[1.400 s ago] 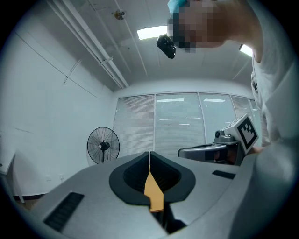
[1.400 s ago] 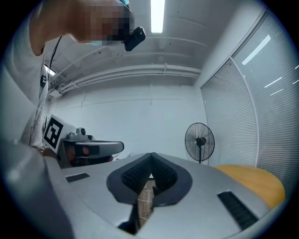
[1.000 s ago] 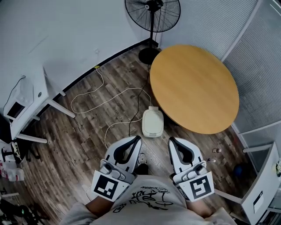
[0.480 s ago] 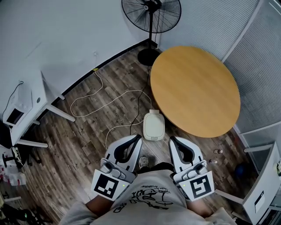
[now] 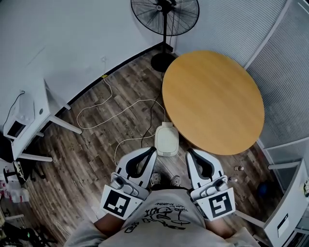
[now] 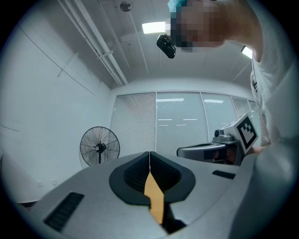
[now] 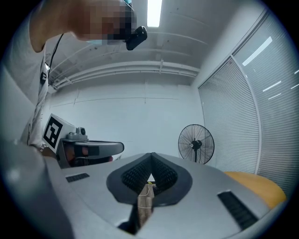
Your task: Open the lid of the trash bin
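A small white trash bin [image 5: 166,140] stands on the wood floor with its lid down, beside the edge of the round table. Both grippers are held close to the person's chest, above the floor and short of the bin. The left gripper [image 5: 151,151] points at the bin's left side, its jaws closed tip to tip with nothing between them. The right gripper [image 5: 189,152] points at the bin's right side, also shut and empty. In the left gripper view the left gripper [image 6: 149,154] faces the blinds and the fan; in the right gripper view the right gripper [image 7: 151,156] faces the wall.
A round wooden table [image 5: 212,101] fills the right of the floor. A standing fan [image 5: 165,14] is behind it. White and black cables [image 5: 120,111] trail across the floor to the bin. A white desk [image 5: 29,116] stands at left, a white cabinet [image 5: 289,207] at right. The person's shoes [image 5: 155,179] are just short of the bin.
The person has stepped closer to the bin, and both shoes now show below it. The grippers have stayed shut and in the same pose.
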The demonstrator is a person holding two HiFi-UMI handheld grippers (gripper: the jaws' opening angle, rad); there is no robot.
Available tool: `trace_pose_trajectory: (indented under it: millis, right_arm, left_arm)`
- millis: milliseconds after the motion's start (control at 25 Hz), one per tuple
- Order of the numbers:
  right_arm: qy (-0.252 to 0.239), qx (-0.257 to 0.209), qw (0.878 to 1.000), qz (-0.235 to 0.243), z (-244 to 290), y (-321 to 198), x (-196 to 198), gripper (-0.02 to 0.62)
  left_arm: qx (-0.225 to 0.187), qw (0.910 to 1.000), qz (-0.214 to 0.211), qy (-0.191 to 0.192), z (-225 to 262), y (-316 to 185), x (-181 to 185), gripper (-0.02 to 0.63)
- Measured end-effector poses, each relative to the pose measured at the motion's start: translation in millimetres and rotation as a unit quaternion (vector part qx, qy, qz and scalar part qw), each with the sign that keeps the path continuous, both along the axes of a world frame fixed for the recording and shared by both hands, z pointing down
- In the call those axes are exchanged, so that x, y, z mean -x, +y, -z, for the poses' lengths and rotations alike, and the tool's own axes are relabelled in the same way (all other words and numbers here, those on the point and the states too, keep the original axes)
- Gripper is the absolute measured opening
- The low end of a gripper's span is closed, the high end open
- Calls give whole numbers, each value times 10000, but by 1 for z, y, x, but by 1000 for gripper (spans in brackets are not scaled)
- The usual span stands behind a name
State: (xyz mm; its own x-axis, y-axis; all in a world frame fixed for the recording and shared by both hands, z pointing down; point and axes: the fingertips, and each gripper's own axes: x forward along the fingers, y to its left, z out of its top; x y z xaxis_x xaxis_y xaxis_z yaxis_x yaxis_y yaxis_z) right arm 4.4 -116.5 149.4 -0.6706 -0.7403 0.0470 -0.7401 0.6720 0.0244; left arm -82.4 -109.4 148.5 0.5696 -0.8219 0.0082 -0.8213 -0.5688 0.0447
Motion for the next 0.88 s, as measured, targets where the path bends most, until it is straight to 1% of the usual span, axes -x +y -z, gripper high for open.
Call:
trace_pose_trajectory:
  millis: [160,440,560,680,880]
  right_arm:
    - [85,48,10000,-14,-1,-11,-16,6]
    - [5,15,10000,-25,-2,-26,-35,6]
    - [116,198,9997,5,-9,-30,-37,6]
    - [109,310,9995,39,-19,-33,-39,6]
    - [184,620,9979,25,-47,-38,-42,6]
  left_arm:
    - [10,10000,-14,-8,1,-11,-16,21]
    - [60,9999,-75,-96,-2,-28,-36,21]
    - [146,9998,-63,-91,-7,-32,-38,20]
    - [240,9996,-86,-100,-16,-34,-40,20]
    - [554,9982,-148,-170,-44,-36,-42,20]
